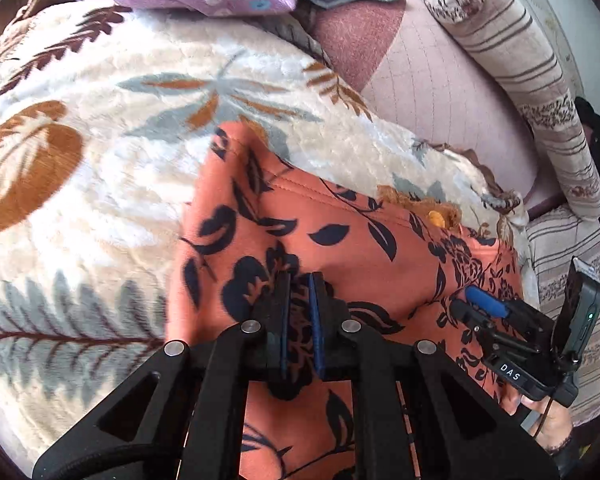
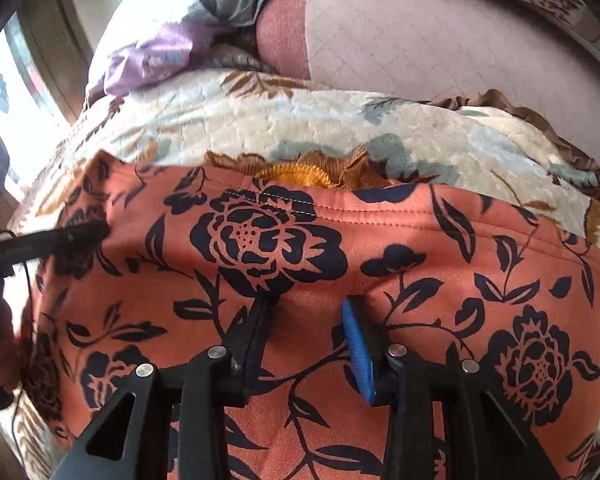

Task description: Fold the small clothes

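Plush cream blanket (image 1: 100,208) with brown and grey leaves covered the bed on the left, and the orange garment (image 1: 340,248) printed with dark flowers lay spread upon it. At the garment's left part the left claw (image 1: 300,280) was clenched on a fold of the orange cloth. Further right, the right claw (image 2: 310,304) pressed down on the garment with jaws parted, gripping nothing, beside pink bedding (image 1: 440,92).
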Demonstrator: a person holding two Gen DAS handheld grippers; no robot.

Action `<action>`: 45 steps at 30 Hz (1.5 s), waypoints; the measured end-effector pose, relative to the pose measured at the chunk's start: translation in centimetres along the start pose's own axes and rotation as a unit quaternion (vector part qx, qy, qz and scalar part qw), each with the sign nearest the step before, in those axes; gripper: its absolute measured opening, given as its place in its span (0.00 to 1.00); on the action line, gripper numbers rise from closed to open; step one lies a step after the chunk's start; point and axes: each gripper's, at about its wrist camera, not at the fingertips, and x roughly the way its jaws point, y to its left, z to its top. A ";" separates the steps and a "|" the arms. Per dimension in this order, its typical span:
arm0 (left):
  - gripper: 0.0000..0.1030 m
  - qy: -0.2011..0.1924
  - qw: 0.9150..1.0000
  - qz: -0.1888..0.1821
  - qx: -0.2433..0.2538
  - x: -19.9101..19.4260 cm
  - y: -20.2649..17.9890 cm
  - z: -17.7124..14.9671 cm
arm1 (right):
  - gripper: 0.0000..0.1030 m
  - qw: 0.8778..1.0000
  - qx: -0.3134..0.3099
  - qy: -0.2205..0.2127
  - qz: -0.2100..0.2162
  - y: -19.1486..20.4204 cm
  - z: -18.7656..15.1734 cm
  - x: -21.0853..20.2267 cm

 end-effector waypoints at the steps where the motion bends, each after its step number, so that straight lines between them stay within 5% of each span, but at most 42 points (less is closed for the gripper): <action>1: 0.09 -0.011 1.000 -0.007 0.001 -1.1 0.4 0.0 | 0.38 1.000 -0.015 -0.003 -0.007 0.4 0.0 -0.2; 6: 0.10 0.000 1.000 -0.015 0.010 -4.0 1.9 0.0 | 0.42 0.999 -0.018 -0.016 0.024 3.1 -0.6 -3.3; 10: 0.39 0.011 1.000 -0.016 0.019 -4.7 2.5 -0.6 | 0.43 0.993 -0.088 -0.033 0.069 9.5 -2.6 -6.0; 16: 0.39 0.047 0.998 -0.036 0.017 -4.5 4.0 -1.5 | 0.50 0.962 -0.219 -0.025 0.160 19.6 -6.7 -7.7; 18: 0.39 0.057 0.998 -0.030 0.016 -4.0 4.6 -1.7 | 0.58 0.954 -0.262 -0.027 0.140 21.9 -7.7 -7.1; 26: 0.39 0.066 0.994 -0.079 -0.045 -3.0 7.1 -1.8 | 0.59 0.929 -0.363 -0.066 -0.005 25.2 -9.8 -2.5; 28: 0.39 0.070 0.993 -0.083 -0.054 -2.8 7.1 -1.7 | 0.49 0.934 -0.349 -0.076 -0.004 25.2 -9.3 -2.2; 29: 0.39 0.071 0.992 -0.087 -0.058 -2.7 7.1 -1.6 | 0.31 0.937 -0.340 -0.076 -0.005 25.1 -9.0 -2.0; 31: 0.40 0.073 0.990 -0.098 -0.070 -2.4 7.0 -1.3 | 0.16 0.945 -0.316 -0.079 0.011 24.4 -8.1 -2.2; 34: 0.56 0.071 0.987 -0.110 -0.088 -2.0 6.6 -0.9 | 0.14 0.959 -0.266 -0.086 0.053 22.8 -7.4 -3.6; 45: 0.56 0.090 0.984 -0.127 -0.085 1.5 4.1 0.7 | 0.14 0.969 -0.170 -0.109 0.140 19.3 -5.5 -6.6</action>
